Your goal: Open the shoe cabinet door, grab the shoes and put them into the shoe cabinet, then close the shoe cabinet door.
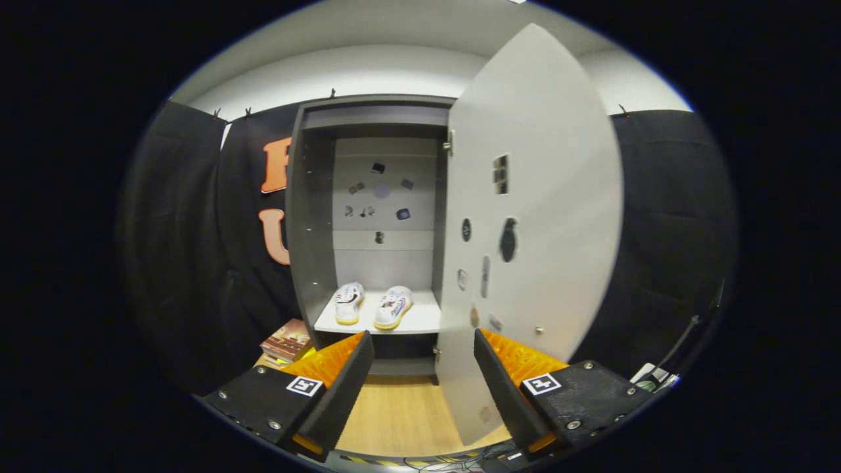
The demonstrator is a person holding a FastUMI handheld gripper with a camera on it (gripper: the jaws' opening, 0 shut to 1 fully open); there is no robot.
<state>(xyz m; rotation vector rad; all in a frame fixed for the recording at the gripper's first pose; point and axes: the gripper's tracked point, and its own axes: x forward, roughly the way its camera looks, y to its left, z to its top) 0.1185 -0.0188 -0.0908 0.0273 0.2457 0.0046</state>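
Resting side by side on the cabinet (309, 217) shelf, both shoes (373, 305) point toes outward toward the spread, empty gripper (424, 381), beside the open door (532, 217).

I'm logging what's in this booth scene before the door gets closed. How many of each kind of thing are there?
Shoes: 2, a left one and a right one, on the cabinet shelf
Cabinet door: 1, open
Books: 1 stack, beside the cabinet
Gripper: 1, open, empty
Total: 5
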